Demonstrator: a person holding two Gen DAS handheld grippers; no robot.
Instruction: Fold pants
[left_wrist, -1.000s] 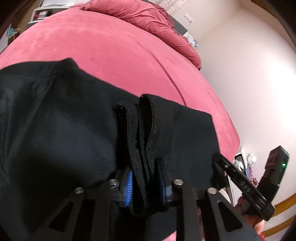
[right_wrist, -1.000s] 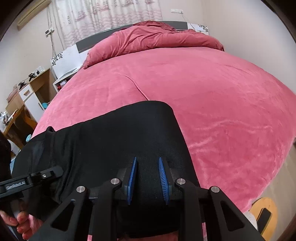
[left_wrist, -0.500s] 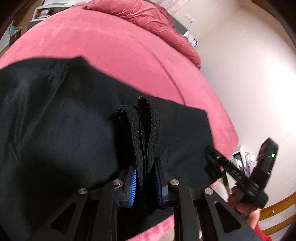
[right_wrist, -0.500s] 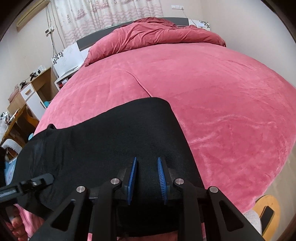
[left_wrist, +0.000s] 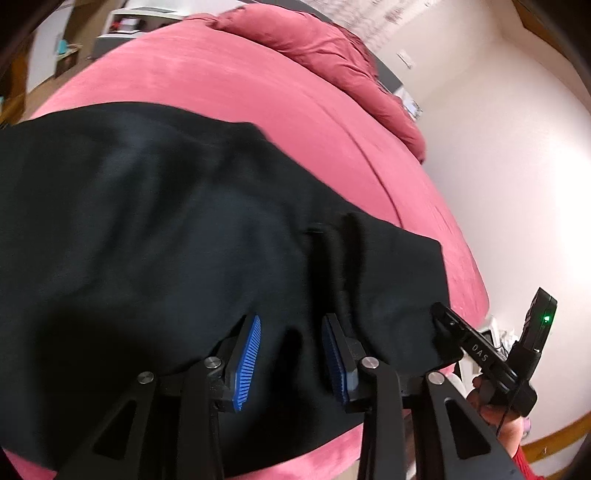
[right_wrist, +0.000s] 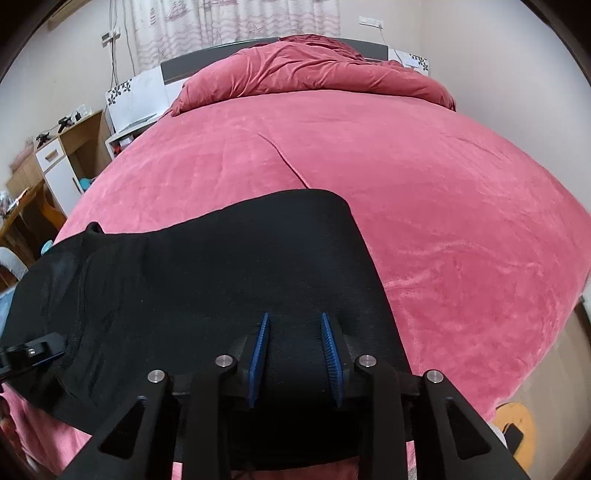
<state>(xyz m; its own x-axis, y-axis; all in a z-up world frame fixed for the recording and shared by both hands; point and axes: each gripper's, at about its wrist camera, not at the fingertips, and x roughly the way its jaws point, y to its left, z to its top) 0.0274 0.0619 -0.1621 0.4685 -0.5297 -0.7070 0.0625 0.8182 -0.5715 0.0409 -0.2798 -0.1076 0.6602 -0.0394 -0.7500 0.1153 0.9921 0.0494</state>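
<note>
Left wrist view: black pants (left_wrist: 155, 229) spread flat across the pink bedspread (left_wrist: 229, 81), filling the frame from 9 o'clock through centre to about 3 o'clock. Left gripper (left_wrist: 291, 354) at 6 o'clock, jaws apart and opening, blue pads clear of the cloth on both sides; a raised ridge of fabric between them, not pinched. Right gripper (left_wrist: 458, 332) visible at 4 o'clock, at the cloth's near right corner, with a hand (left_wrist: 495, 413) behind it.

Right wrist view: same pants (right_wrist: 221, 280) running from 9 o'clock toward centre, far edge curving at about 12 o'clock of the jaws. Right gripper (right_wrist: 295, 354) at 6 o'clock, jaws parted and opening, cloth lying between and under the pads; no pinch evident. Left gripper (right_wrist: 33, 350) tip at 8 o'clock, on the near hem. Bunched quilt (right_wrist: 314, 74) at 12 o'clock by the headboard, well apart from the garment.

Governing relation: long axis of the pants lying side to side across both views, parallel to the near bed edge, with both grippers stationed along that near edge, one toward each end. Garment body ahead of both jaws, toward 12 o'clock. Judged: release under way; a further fold likely to need a fresh grasp on the near edge. Neither hand clearly nearer; ends shared evenly.
</note>
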